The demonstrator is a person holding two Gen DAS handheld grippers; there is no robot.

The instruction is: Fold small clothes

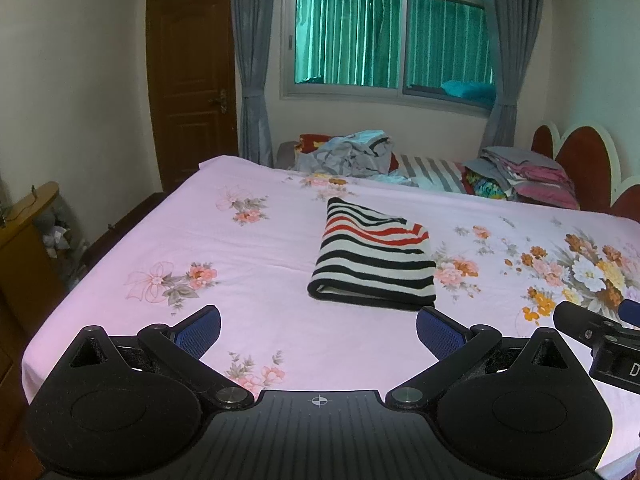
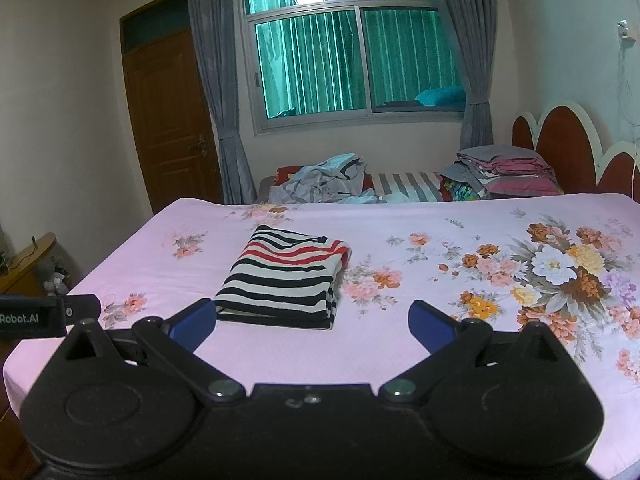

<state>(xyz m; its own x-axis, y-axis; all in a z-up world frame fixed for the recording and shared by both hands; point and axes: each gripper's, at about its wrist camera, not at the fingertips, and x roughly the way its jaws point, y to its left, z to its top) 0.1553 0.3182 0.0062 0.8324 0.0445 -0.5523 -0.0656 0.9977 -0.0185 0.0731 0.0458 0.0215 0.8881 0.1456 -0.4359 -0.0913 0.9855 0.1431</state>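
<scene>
Black, white and red striped garment (image 1: 372,264) on pink floral bedsheet (image 1: 248,248); blue-padded fingers (image 1: 200,330).

Left gripper (image 1: 318,334), right gripper (image 2: 312,326) — both spread, empty.

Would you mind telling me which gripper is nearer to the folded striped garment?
Left, though only slightly. The left gripper hovers open directly before the folded striped garment. The right gripper is also open, offset to the garment's right, so it is marginally farther.

At the upper left stands a brown wooden door (image 1: 192,76). In the upper middle, a window (image 1: 390,32) glows green between grey curtains (image 1: 250,60); the walls (image 1: 72,72) are pale.
</scene>
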